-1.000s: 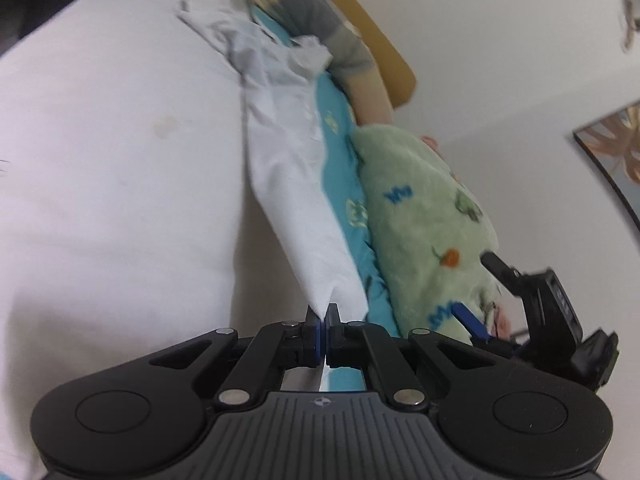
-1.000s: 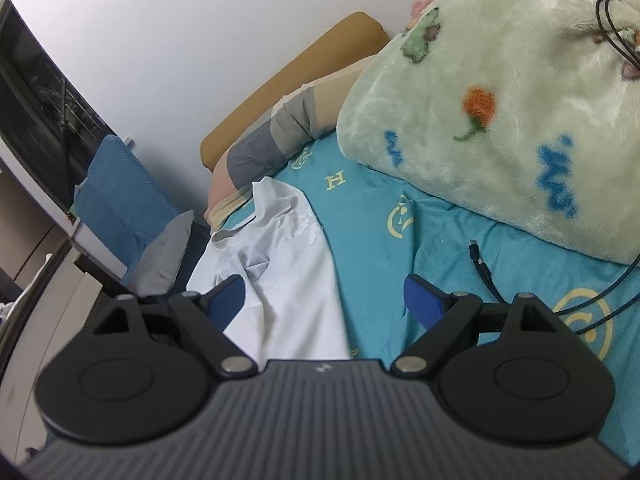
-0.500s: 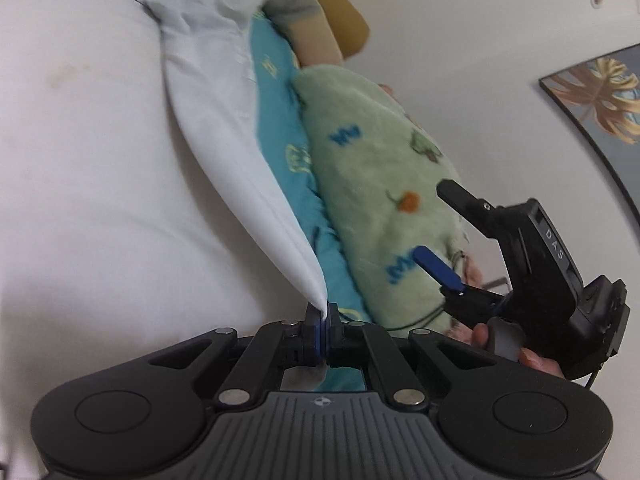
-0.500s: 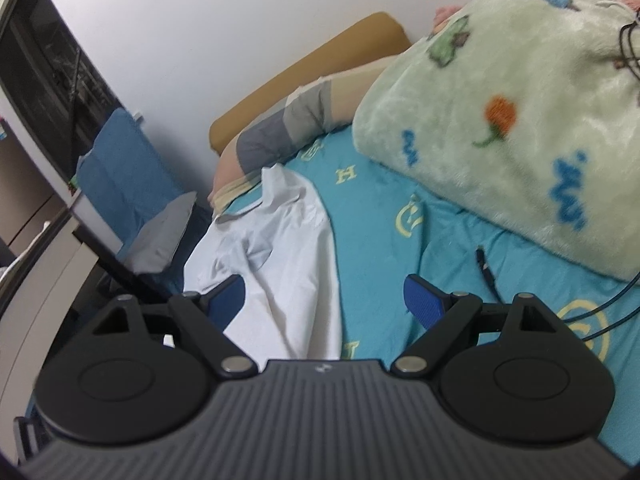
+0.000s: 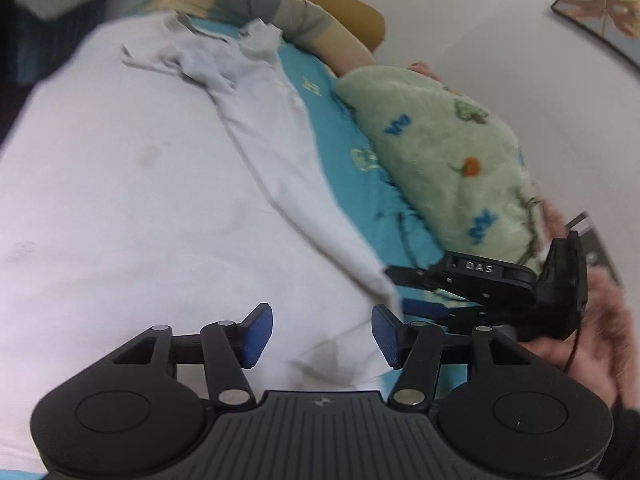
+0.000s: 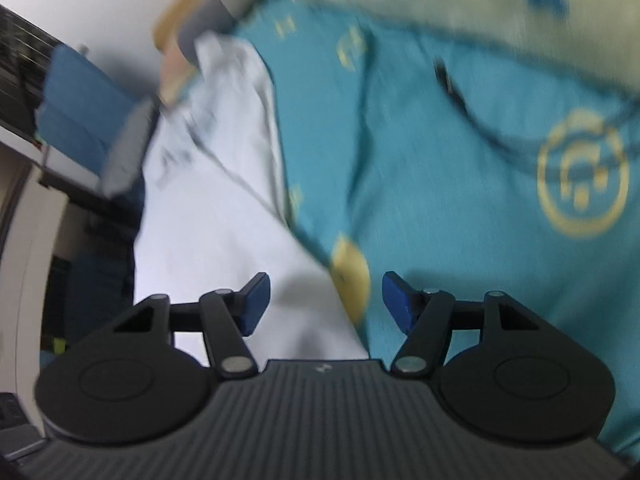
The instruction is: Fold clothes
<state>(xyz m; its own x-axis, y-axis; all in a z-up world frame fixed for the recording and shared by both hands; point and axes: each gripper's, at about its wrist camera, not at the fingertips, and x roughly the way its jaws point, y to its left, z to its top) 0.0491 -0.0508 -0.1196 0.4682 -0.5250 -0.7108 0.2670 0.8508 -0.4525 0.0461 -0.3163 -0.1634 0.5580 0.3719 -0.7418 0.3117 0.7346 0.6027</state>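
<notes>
A white shirt (image 5: 140, 200) lies spread on a teal bedsheet (image 5: 344, 140), its right side folded over along a long crease, collar at the far end. My left gripper (image 5: 322, 332) is open and empty just above the shirt's near hem. My right gripper (image 5: 416, 292) shows in the left wrist view, held in a hand at the shirt's near right corner. In the blurred right wrist view the right gripper (image 6: 324, 300) is open and empty over the shirt (image 6: 208, 208) edge and the sheet (image 6: 440, 180).
A green plush blanket (image 5: 452, 152) is heaped on the right of the bed. A black cable (image 6: 452, 84) lies on the sheet beside it. A striped pillow (image 5: 288, 12) and tan headboard (image 5: 352, 12) are at the far end. A blue chair (image 6: 76, 108) stands left.
My left gripper has opened and let go of the shirt's edge, which now lies folded on the shirt. The right gripper has dropped low toward the shirt's near corner.
</notes>
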